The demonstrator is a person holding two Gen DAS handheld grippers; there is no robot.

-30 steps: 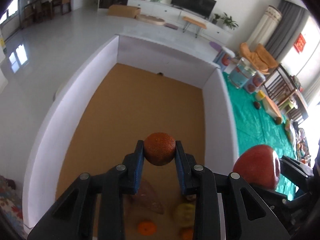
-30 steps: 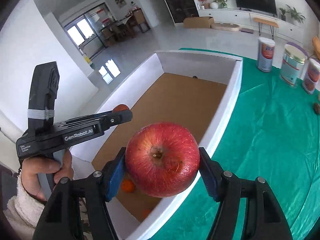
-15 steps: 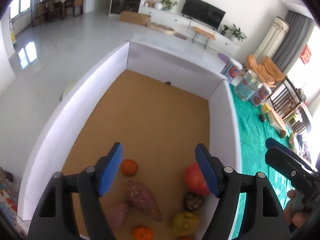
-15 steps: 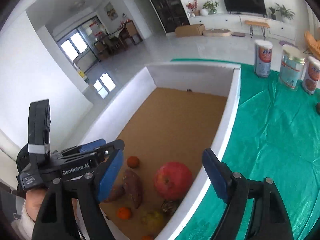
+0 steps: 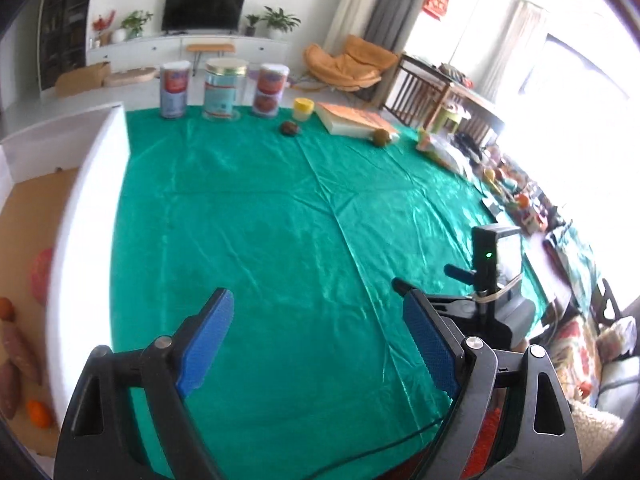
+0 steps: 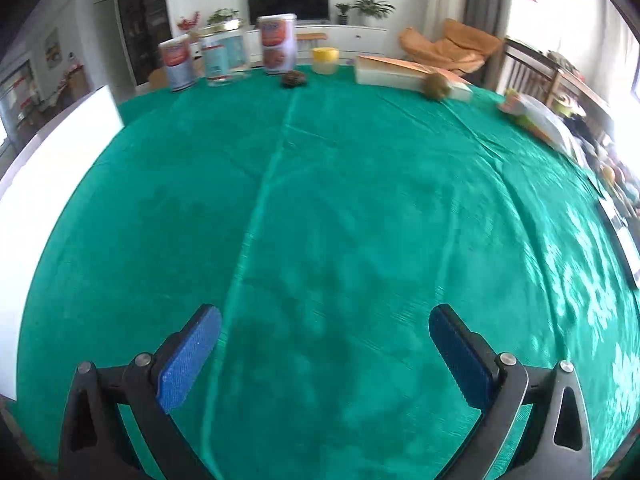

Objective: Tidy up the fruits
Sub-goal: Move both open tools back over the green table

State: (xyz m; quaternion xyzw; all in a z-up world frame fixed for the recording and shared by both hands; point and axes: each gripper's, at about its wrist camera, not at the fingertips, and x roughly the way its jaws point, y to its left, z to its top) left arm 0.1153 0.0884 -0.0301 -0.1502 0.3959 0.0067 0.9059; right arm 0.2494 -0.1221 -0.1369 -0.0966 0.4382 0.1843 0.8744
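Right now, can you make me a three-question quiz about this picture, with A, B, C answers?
1. Where is the yellow-lidded jar?
A. beside the book
B. inside the white box
C. in a tool

2. How many tall cans stand at the cloth's far edge?
A. one
B. three
C. five

3. How is the right tool?
A. shut on an apple
B. shut, holding nothing
C. open, holding nothing

Answers: 1 A, it sits on the green cloth left of the book. 2 B, three cans in a row. 3 C, pads wide apart.
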